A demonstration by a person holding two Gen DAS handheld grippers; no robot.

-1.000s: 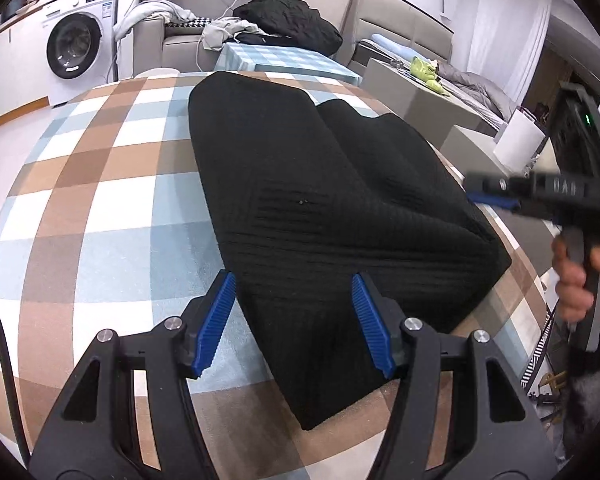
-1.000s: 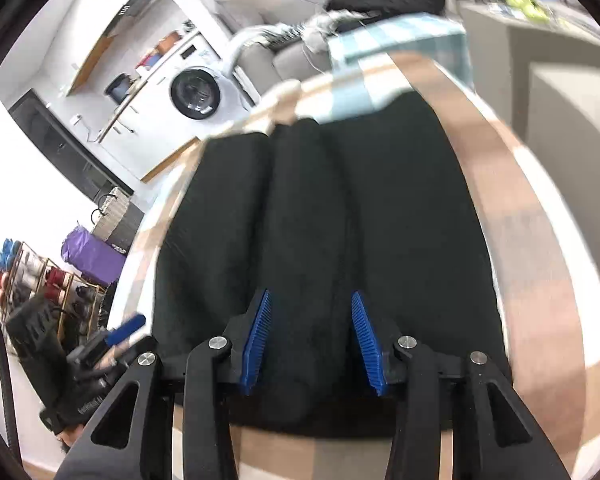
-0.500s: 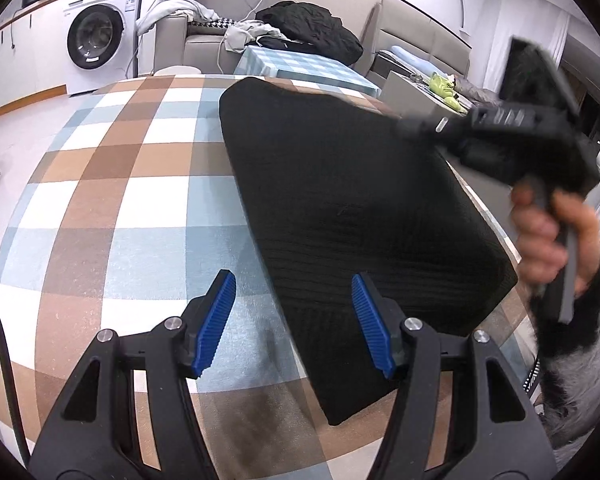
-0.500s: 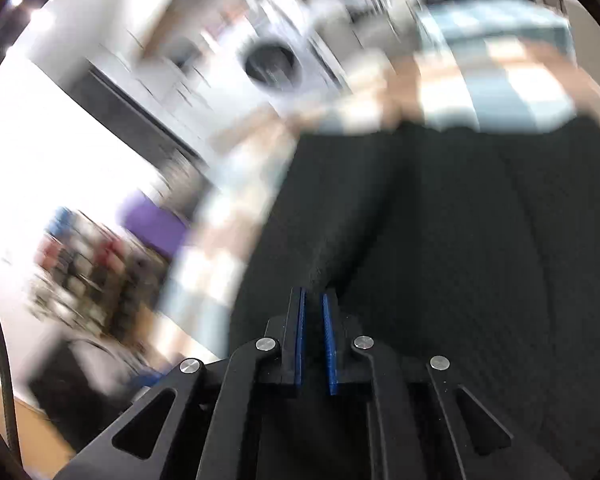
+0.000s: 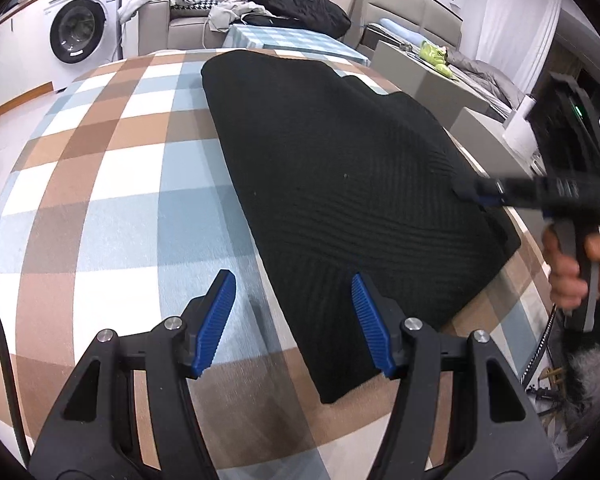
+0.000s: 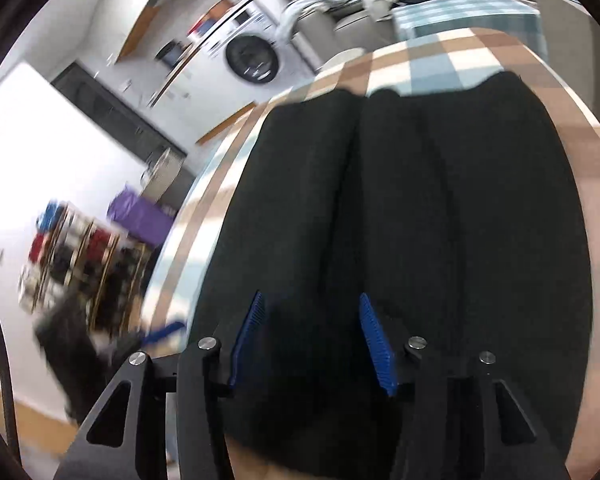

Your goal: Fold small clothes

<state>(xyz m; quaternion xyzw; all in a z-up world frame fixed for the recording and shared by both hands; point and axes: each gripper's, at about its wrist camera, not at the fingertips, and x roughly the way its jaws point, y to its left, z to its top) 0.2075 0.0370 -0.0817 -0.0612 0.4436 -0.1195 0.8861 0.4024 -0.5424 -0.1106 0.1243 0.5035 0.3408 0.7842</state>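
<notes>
Garment: one black ribbed knit (image 5: 340,184), partly folded, lying across the centre and right of the left wrist view on a checked brown, blue and white tablecloth (image 5: 112,184); in the right wrist view it fills the middle of the frame with lengthwise folds running toward the top.

Left gripper (image 5: 292,320): bottom centre of its view, jaws released, one pad over bare cloth and the other over the knit's near edge, nothing clamped.

Right gripper (image 6: 312,340): bottom centre of its view, jaws just opened again, parted above the knit's near end; no pad presses on it. Seen also at the right edge of the left wrist view, over the knit's right side, held by a hand (image 5: 572,264).

Risks, as judged:
- Shallow pinch takes the top layer only; the folds beneath slide apart.
- Pads catch tablecloth with the knit and drag it.
- Near right corner lies close to the table edge; a pull that way may slip it off.
- Motion blur in the right view suggests haste; a misplaced grab is likelier.
</notes>
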